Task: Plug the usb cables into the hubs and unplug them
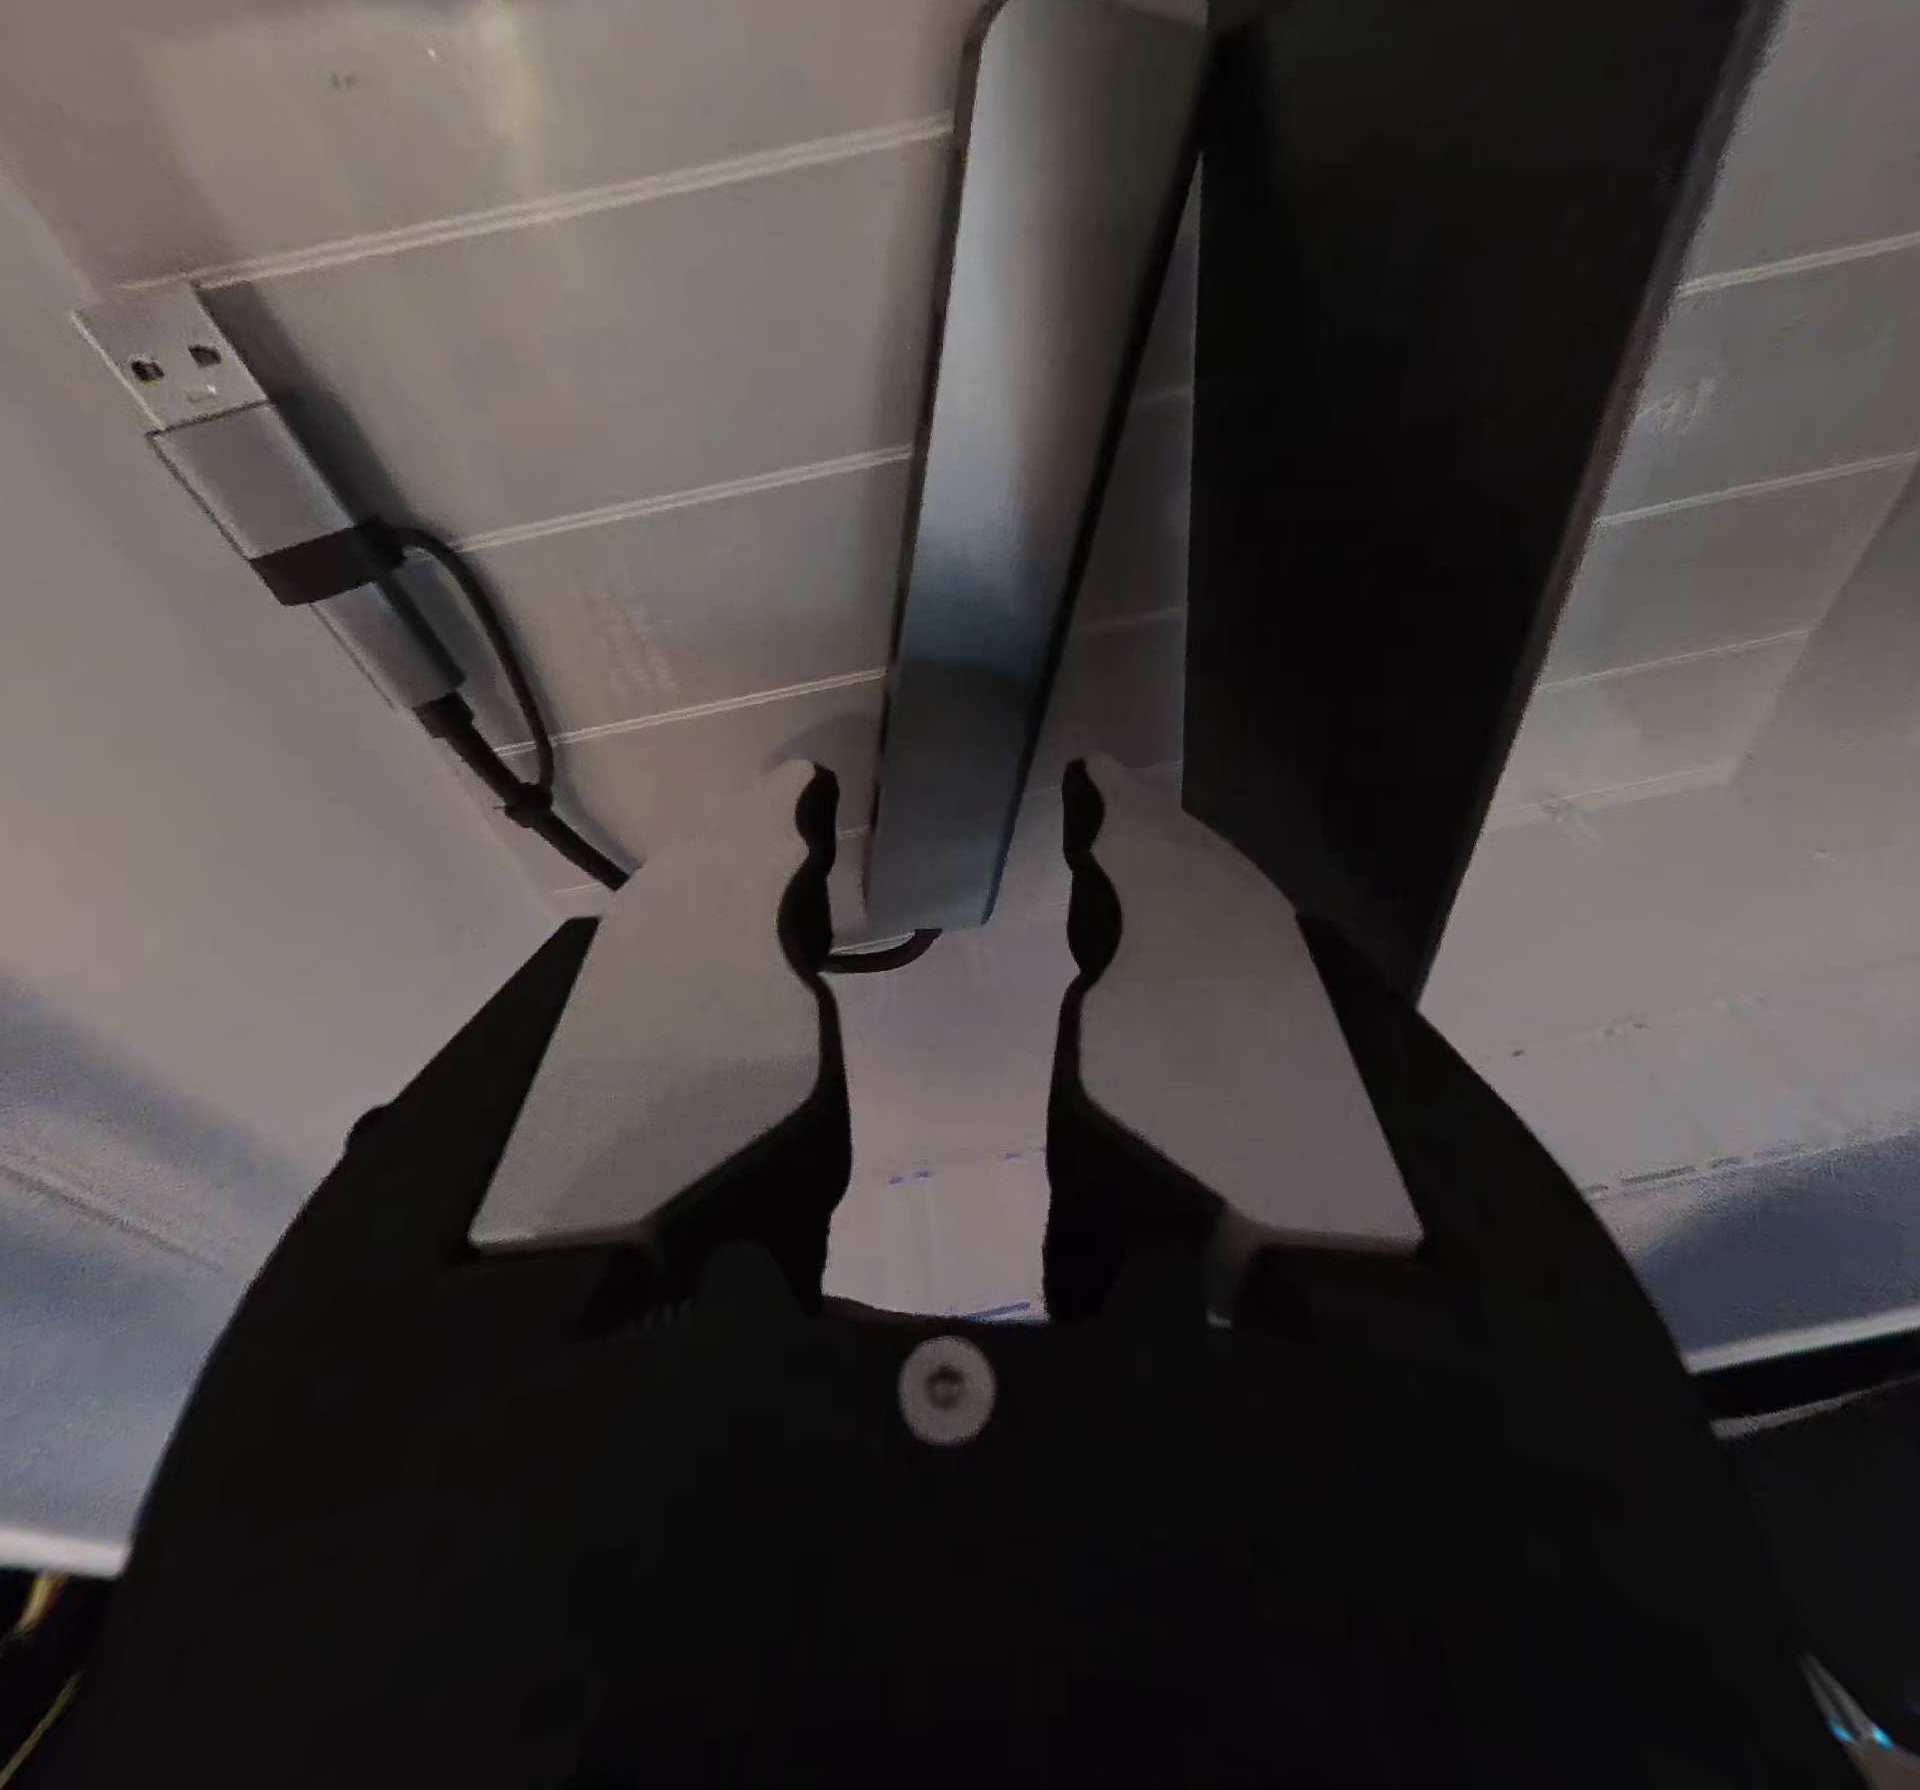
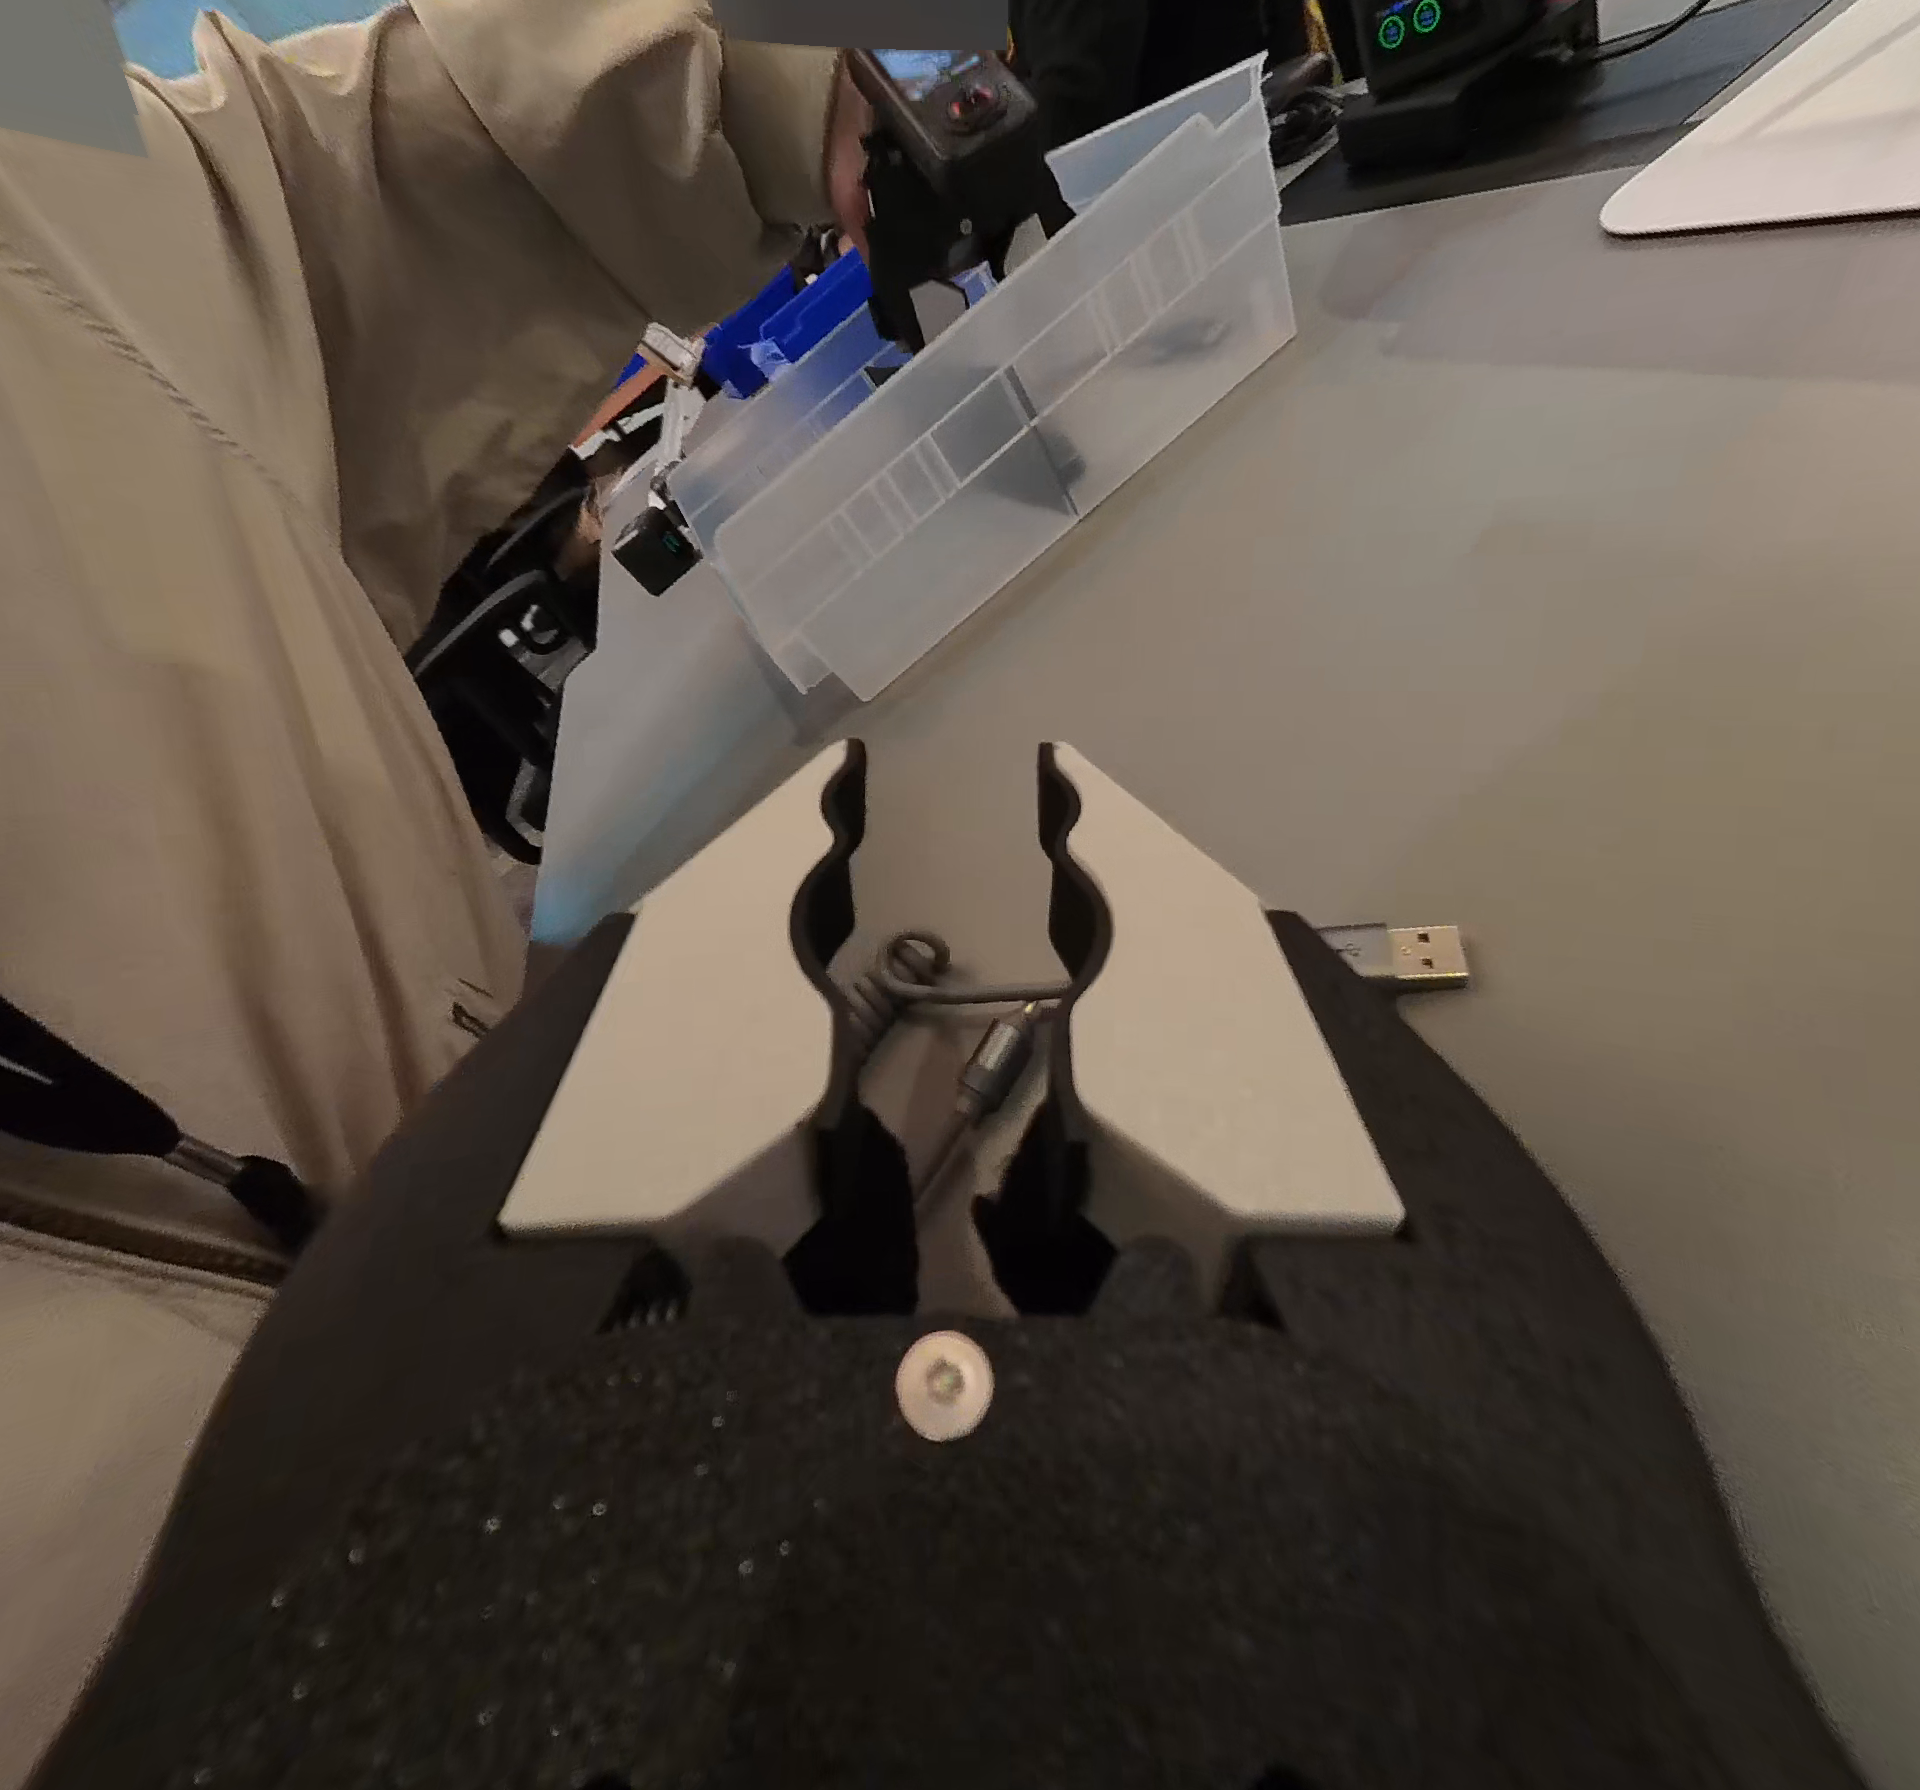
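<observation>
In the left wrist view, a slim grey USB hub [image 1: 1039,338] lies inside a translucent bin [image 1: 623,338], against a dark divider [image 1: 1403,390]. My left gripper [image 1: 948,784] is open, with its fingers on either side of the hub's near end and a gap on both sides. A grey USB-A plug [image 1: 177,369] with its black cable lies at the left of the bin. In the right wrist view, my right gripper [image 2: 951,758] is open and empty above the grey table. A thin coiled cable [image 2: 914,961] and a small metal plug [image 2: 992,1054] lie under it. Another USB-A plug [image 2: 1423,956] lies to its right.
The translucent bin [image 2: 1039,452] stands ahead of the right gripper, with the left gripper [image 2: 935,192] reaching into it. A person in a beige jacket [image 2: 260,493] fills the left. A black device with green lights [image 2: 1455,5] and a white pad [image 2: 1787,130] sit far right. The tips of one gripper are about 40 cm away from the tips of the other. From the left gripper's tips to the slim grey USB hub [image 1: 1039,338] is close to 7 cm. The USB-A plug [image 2: 1423,956] is about 8 cm from my right fingertips and 40 cm from my left.
</observation>
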Available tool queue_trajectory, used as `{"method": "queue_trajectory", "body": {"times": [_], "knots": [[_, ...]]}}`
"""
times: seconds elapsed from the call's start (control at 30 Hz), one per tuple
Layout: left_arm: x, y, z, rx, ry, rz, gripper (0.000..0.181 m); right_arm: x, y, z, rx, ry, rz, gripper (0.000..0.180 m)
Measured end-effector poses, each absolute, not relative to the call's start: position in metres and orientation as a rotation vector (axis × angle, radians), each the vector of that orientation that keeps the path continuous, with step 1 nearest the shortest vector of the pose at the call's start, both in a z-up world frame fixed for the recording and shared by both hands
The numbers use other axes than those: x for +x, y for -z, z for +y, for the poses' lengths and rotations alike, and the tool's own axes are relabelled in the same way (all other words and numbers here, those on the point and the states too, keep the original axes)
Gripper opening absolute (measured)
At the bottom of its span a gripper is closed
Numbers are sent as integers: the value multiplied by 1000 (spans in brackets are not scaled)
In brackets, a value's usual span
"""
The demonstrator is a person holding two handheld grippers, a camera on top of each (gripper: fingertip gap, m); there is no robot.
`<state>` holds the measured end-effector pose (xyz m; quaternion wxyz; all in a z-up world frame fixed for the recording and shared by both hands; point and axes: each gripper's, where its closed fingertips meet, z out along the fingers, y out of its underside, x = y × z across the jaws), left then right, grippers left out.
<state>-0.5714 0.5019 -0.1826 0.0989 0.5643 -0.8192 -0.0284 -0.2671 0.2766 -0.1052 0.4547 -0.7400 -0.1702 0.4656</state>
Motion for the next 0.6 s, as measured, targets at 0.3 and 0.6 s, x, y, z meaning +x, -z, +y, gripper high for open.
{"method": "queue_trajectory", "body": {"times": [0.3, 0.6], "knots": [[-571, 186, 519, 1671, 407, -2522, 29, -267, 102, 270, -1831, -1156, -418, 32], [-549, 73, 523, 1639, 1440, -2833, 29, -267, 85, 270, -1803, -1153, -428, 33]]}}
